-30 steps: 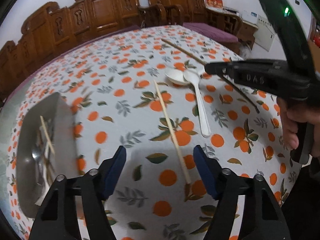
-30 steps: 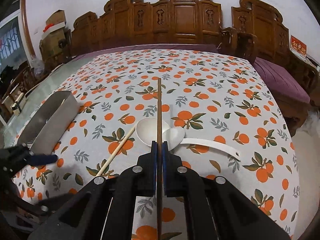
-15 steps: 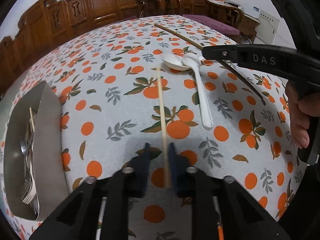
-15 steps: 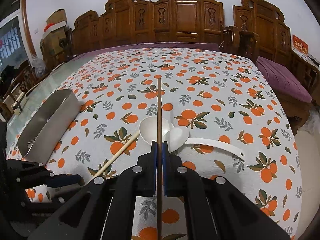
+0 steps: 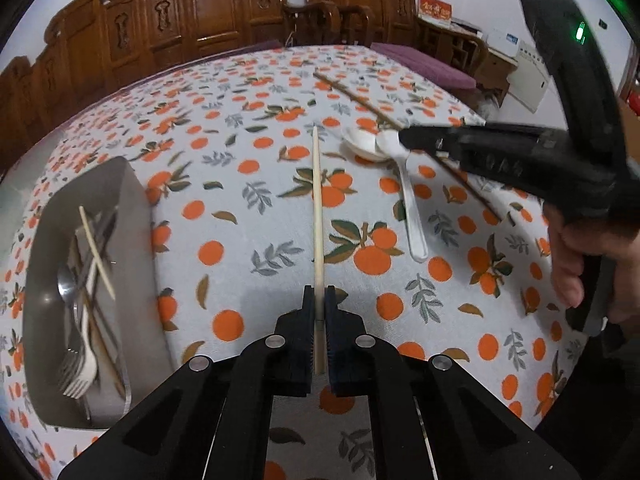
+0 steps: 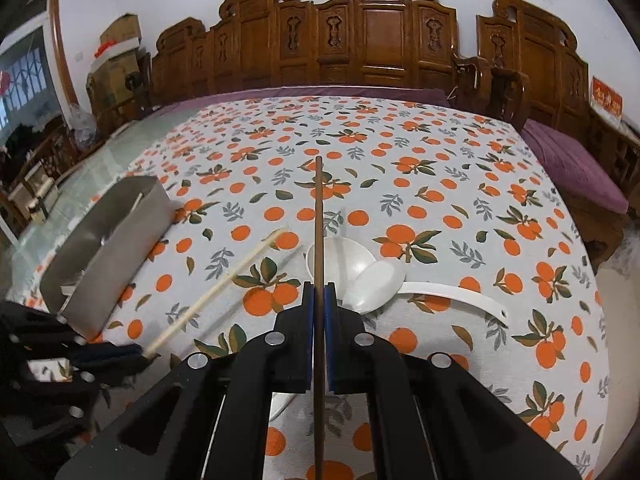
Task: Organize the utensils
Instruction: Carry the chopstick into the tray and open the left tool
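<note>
Pale wooden chopstick: clamped at its near end, shaft pointing toward 12 o'clock over the cloth. Dark brown chopstick: likewise clamped, pointing to 12 o'clock, crossing above two white spoons lying bowl to bowl, one handle running toward 3 o'clock. Metal tray at 9 o'clock holds forks, a spoon and a pale chopstick.
</note>
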The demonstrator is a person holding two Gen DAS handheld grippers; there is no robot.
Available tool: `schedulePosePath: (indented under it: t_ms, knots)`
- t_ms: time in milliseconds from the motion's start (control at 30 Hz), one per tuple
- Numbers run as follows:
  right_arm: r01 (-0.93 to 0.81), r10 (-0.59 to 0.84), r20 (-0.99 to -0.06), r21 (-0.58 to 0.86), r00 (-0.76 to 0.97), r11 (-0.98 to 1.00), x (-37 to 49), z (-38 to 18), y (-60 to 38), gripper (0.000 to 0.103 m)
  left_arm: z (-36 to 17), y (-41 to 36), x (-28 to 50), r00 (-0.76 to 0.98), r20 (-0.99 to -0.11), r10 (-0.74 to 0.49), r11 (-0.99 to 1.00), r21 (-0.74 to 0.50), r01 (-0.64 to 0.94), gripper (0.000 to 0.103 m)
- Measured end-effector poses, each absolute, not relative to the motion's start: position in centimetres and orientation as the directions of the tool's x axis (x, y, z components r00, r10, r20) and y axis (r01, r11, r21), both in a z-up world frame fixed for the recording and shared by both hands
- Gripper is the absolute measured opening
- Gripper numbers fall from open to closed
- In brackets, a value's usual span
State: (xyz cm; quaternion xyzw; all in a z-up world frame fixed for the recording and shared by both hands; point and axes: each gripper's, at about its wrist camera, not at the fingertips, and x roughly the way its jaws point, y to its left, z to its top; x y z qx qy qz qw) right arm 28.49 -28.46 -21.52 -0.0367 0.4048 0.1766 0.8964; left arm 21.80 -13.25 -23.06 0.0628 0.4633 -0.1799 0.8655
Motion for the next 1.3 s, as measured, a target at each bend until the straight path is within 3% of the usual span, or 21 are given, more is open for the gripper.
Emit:
schedulePosePath:
  t_ms: [667,1300]
  knots:
    - [-0.414,0.312,-0.743,0.052,0.592,0.909,27.1,-21.1,-25.2,0.006,-18.0,-7.6,21.2,0.588,-0.77,-0.249,0.953,-0.086,0.291,0.004]
    - [-0.497,0.339,-0.736,0.004,0.586,0.868,24.6,-19.7,-20.8,0.006,-17.9,-1.1,20.9,0.598,-0.787,-0.152,0.984,-0.062,0.168,0.004]
